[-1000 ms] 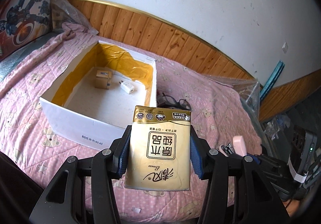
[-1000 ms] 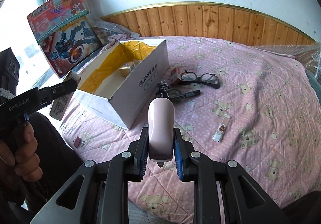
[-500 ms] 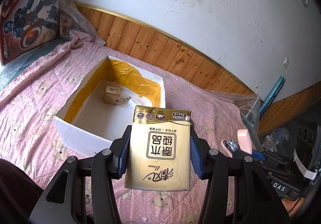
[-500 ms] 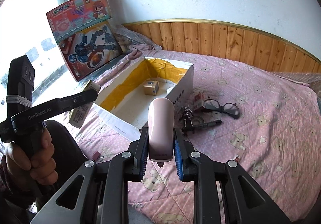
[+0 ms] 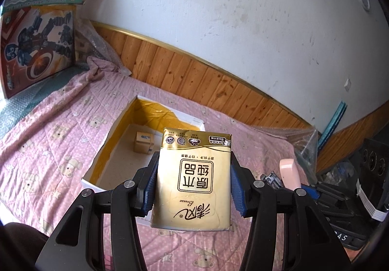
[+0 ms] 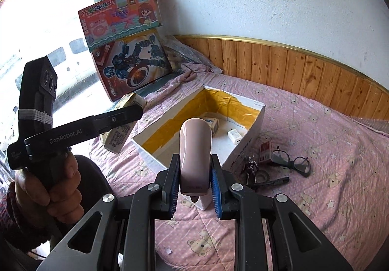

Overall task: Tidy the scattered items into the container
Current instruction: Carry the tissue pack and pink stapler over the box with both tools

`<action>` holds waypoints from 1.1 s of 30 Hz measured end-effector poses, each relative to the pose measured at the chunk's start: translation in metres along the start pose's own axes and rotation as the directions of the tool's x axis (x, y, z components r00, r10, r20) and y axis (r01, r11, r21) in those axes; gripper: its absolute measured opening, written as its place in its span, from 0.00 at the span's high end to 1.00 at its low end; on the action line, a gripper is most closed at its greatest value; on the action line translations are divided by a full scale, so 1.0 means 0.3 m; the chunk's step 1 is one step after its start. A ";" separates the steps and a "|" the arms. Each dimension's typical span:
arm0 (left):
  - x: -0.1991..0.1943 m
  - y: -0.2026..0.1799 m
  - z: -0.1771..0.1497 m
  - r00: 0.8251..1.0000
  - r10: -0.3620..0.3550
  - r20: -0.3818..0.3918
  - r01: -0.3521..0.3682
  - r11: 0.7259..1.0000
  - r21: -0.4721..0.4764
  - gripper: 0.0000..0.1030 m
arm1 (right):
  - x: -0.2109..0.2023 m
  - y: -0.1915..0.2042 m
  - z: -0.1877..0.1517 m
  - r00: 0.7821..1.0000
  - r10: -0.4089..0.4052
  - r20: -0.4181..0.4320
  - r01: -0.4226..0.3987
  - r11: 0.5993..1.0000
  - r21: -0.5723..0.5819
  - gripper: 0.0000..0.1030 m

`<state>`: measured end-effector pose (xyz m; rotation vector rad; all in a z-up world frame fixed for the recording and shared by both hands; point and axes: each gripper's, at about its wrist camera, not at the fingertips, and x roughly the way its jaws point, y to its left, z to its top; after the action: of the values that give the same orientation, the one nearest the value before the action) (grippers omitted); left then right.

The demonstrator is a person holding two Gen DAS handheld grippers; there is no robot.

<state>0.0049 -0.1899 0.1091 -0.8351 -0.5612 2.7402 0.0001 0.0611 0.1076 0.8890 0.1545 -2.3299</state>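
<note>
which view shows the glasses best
The right wrist view: the black glasses lie in plain sight on the pink bedspread, just right of the white box. In the left wrist view the held tissue pack covers that spot, so they do not show.

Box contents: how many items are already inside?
2. A small brown carton sits near the far yellow-lined wall of the box; a white charger plug lies to its right on the floor. The held pink device blocks part of the interior, so more may be hidden.
</note>
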 end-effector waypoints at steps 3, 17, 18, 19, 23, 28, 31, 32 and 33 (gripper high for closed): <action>0.011 0.011 0.026 1.000 0.002 0.006 -0.002 1.000 0.005 0.49 | 0.017 0.004 0.025 1.000 0.019 0.002 -0.019 1.000 -0.004 0.76; 0.142 0.062 0.086 0.998 0.039 -0.047 -0.039 0.999 0.019 0.48 | 0.165 0.026 0.119 0.998 0.068 -0.019 -0.068 0.998 -0.002 0.76; 0.157 0.067 0.088 0.997 0.046 -0.057 -0.045 0.999 0.020 0.48 | 0.180 0.023 0.125 0.997 0.071 -0.023 -0.071 0.998 0.001 0.76; 0.174 0.072 0.089 0.996 0.055 -0.068 -0.054 0.998 0.022 0.48 | 0.195 0.018 0.131 0.997 0.073 -0.029 -0.073 0.997 0.005 0.76; 0.243 0.104 0.086 0.989 0.075 -0.127 -0.074 0.997 0.013 0.48 | 0.251 0.000 0.153 0.996 0.079 -0.051 -0.078 0.997 0.014 0.76; 0.320 0.141 0.076 0.976 0.097 -0.194 -0.099 0.995 -0.001 0.48 | 0.327 -0.024 0.170 0.992 0.093 -0.088 -0.090 0.995 0.031 0.76; 0.359 0.158 0.072 0.967 0.108 -0.229 -0.111 0.994 -0.003 0.48 | 0.373 -0.036 0.176 0.988 0.100 -0.114 -0.096 0.995 0.040 0.76; 0.368 0.161 0.071 0.964 0.113 -0.240 -0.117 0.993 -0.001 0.48 | 0.391 -0.042 0.180 0.987 0.102 -0.124 -0.097 0.994 0.043 0.76; 0.380 0.165 0.071 0.961 0.118 -0.252 -0.121 0.993 0.002 0.48 | 0.408 -0.047 0.183 0.985 0.105 -0.134 -0.099 0.994 0.046 0.76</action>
<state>-0.1050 -0.2047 0.0490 -1.2350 -0.4923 2.6776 -0.1090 -0.0086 0.0704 1.0510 0.1177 -2.1850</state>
